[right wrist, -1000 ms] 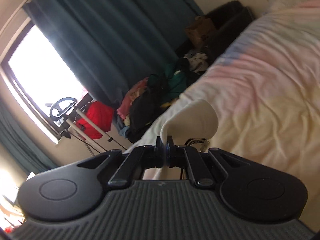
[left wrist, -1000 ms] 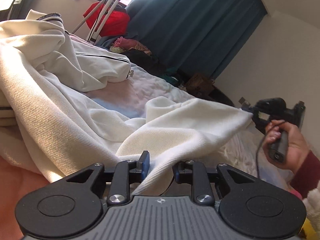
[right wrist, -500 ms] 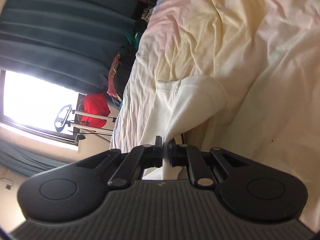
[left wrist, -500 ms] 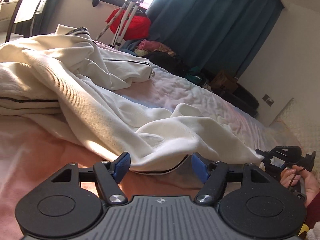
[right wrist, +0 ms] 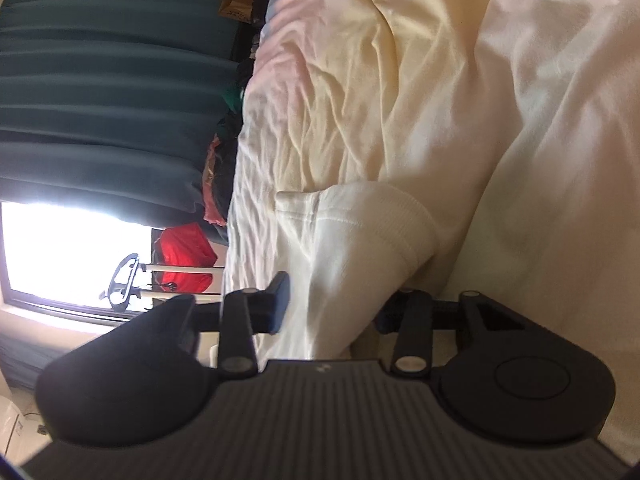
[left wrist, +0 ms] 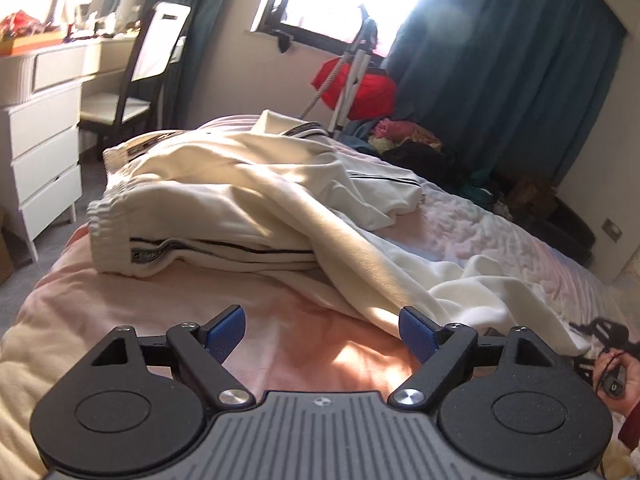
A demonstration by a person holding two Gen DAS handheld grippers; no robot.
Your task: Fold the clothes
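Both grippers have let go since the pictures a moment ago. One second back each one was pinching the cream cloth. Now the left gripper [left wrist: 322,330] has pulled back, its jaws wide apart with only the pink bed cover [left wrist: 132,300] between them. The right gripper [right wrist: 332,304] has its jaws apart too, with the sleeve end [right wrist: 360,236] lying loose between them.

The cream jacket [left wrist: 240,208] lies in a heap on the bed, its ribbed hem toward the left gripper and one sleeve stretched out toward the right gripper. It looks bunched and wrinkly, not flat or neat. I think the folding has only just begun. The sleeves need tucking in and the body needs folding over.
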